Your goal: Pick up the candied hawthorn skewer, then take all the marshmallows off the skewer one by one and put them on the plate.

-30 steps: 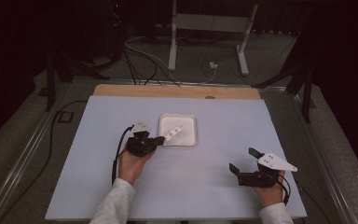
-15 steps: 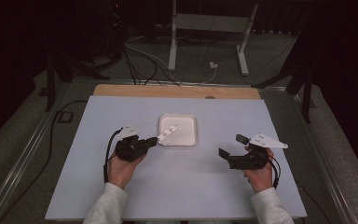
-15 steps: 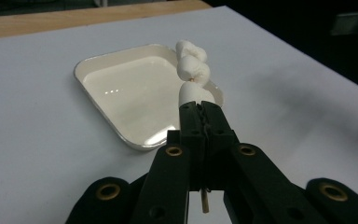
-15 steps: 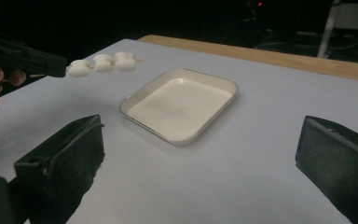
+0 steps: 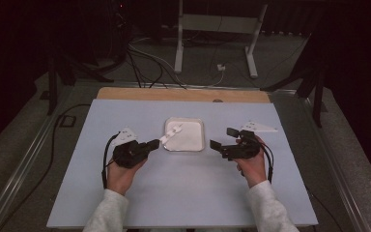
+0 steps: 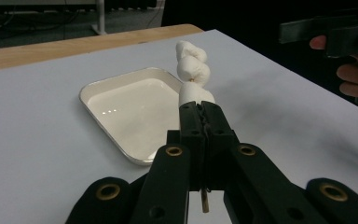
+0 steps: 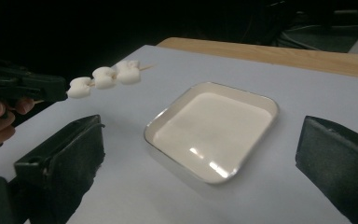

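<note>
Your left gripper (image 6: 200,140) hides most of the skewer stick (image 6: 204,201) between its closed jaws, and your right gripper (image 7: 205,172) is cut off by the right gripper view's bottom edge

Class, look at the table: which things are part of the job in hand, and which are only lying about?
In the job:
- wooden skewer of three white marshmallows, clamped in the left gripper
- shallow white square tray
- open right gripper

Lying about:
- white metal stand
- floor cables
</note>
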